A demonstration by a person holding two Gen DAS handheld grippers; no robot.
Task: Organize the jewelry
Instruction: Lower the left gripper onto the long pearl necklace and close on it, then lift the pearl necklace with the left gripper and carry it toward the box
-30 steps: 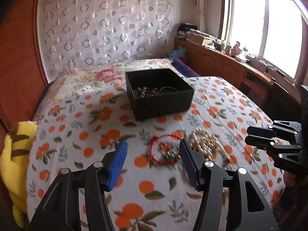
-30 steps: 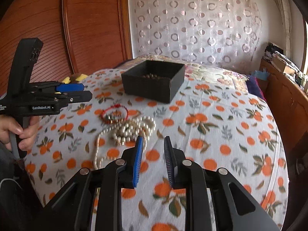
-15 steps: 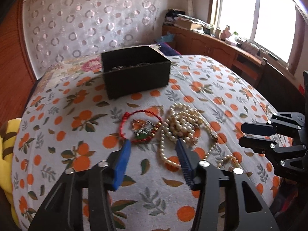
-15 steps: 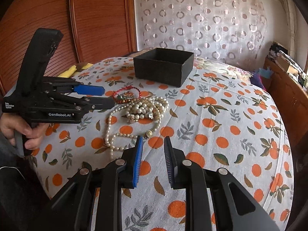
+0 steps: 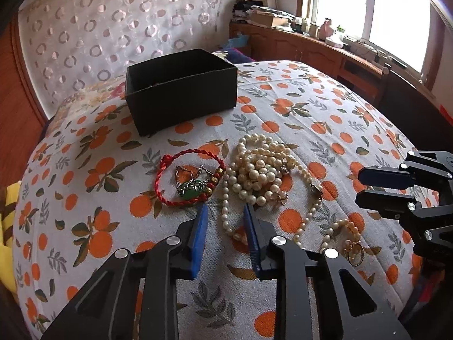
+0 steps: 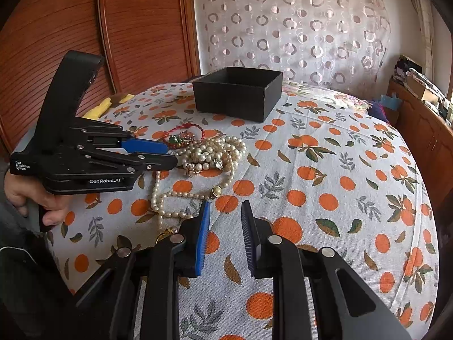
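Note:
A pile of pearl necklaces [image 5: 262,171] lies on the orange-print bedspread, also in the right wrist view [image 6: 212,153]. A red cord bracelet [image 5: 188,180] with a green pendant lies to its left. A gold ring [image 5: 354,252] lies at the strand's near end. A black open box [image 5: 181,90] stands behind, also in the right wrist view [image 6: 237,92]. My left gripper [image 5: 225,212] is open and empty, its tips low at the near loop of a pearl strand. My right gripper [image 6: 225,206] is open and empty, just right of the pearls' near end.
The bedspread [image 6: 325,170] covers a bed. A yellow plush [image 5: 7,221] lies at the left edge. A wooden cabinet [image 5: 311,48] with clutter runs along the window side. A wooden wardrobe [image 6: 85,28] stands behind the bed.
My left gripper has moved forward and down toward the pearls and its jaws have narrowed. My right gripper has come closer to the jewelry and opened a little wider.

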